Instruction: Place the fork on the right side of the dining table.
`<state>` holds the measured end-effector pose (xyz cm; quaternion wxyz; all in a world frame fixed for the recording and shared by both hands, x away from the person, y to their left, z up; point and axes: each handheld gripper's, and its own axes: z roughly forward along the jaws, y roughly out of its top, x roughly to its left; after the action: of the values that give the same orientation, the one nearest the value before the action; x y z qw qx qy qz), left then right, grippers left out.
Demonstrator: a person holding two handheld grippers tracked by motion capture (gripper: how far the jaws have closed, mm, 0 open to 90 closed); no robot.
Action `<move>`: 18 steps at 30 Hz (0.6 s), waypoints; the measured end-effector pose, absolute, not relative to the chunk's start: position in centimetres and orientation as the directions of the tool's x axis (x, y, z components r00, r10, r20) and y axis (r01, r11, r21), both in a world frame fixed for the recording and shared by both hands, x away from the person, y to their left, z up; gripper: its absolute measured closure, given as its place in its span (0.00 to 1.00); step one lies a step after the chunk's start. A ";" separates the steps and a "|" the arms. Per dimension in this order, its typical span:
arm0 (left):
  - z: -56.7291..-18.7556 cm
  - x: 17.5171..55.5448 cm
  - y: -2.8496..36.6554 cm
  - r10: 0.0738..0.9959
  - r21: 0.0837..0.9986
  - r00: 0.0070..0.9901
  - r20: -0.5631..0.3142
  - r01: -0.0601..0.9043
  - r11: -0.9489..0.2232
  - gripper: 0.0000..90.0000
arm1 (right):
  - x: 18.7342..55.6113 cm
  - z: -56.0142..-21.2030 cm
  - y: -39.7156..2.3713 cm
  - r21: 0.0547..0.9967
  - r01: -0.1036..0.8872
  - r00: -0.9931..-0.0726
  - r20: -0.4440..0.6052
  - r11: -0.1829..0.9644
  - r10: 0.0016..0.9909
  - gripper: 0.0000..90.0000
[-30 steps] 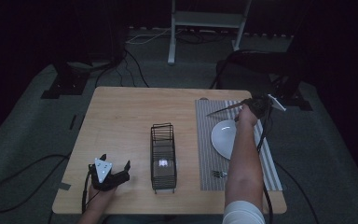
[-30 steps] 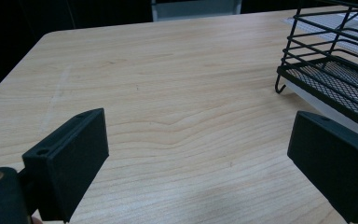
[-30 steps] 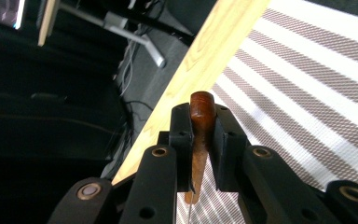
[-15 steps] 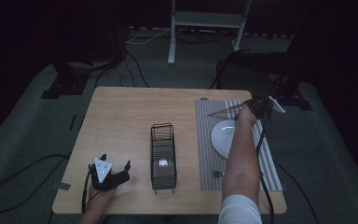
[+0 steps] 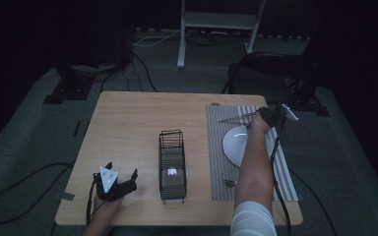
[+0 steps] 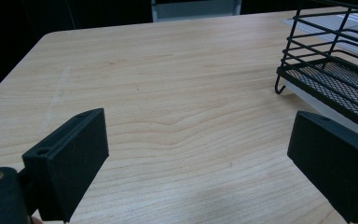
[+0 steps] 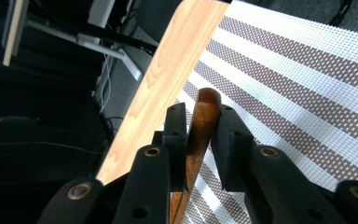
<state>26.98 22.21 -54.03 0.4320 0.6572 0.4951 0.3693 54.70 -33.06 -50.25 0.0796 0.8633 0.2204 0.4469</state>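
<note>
Right gripper (image 7: 198, 140) clamped on a glossy brown wooden handle (image 7: 200, 126), its thin blade end jutting left over the far end of the striped mat (image 5: 216, 147), white plate (image 5: 234, 145) just beside, left gripper (image 6: 200, 158) spread wide and empty at the table's (image 5: 128, 123) near left, wire rack (image 5: 172, 164) mid-table.

left gripper (image 5: 115, 183) jaws spread wide; right gripper (image 7: 198, 135) jaws clamped

Between my black right gripper (image 7: 198, 140) jaws I see a glossy reddish-brown wooden handle (image 7: 200, 126). Beyond it lies a white woven mat with brown stripes (image 7: 307, 93) on the pale wood-grain bench (image 6: 168, 93). Right of my black left gripper (image 6: 200, 158) stands a black wire rack (image 6: 335, 70).
</note>
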 end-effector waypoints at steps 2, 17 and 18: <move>-54.0 27.0 22.2 0.970 0.933 0.237 0.058 0.331 -0.137 0.06 | 54.9 -50.5 -33.1 0.349 0.320 0.513 0.718 -0.881 0.471 0.83; -54.0 26.9 22.2 0.968 0.933 0.242 0.061 0.330 -0.141 0.06 | 55.8 -51.1 -33.3 0.433 0.412 0.497 0.631 -0.802 0.596 0.61; -54.0 26.9 22.2 0.968 0.933 0.242 0.061 0.330 -0.141 0.06 | 55.8 -51.1 -33.3 0.437 0.414 0.486 0.635 -0.798 0.600 0.59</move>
<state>26.94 22.23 -54.02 0.4321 0.6590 0.4926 0.3692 55.82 -33.31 -51.12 0.1132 0.8545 0.2967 0.4111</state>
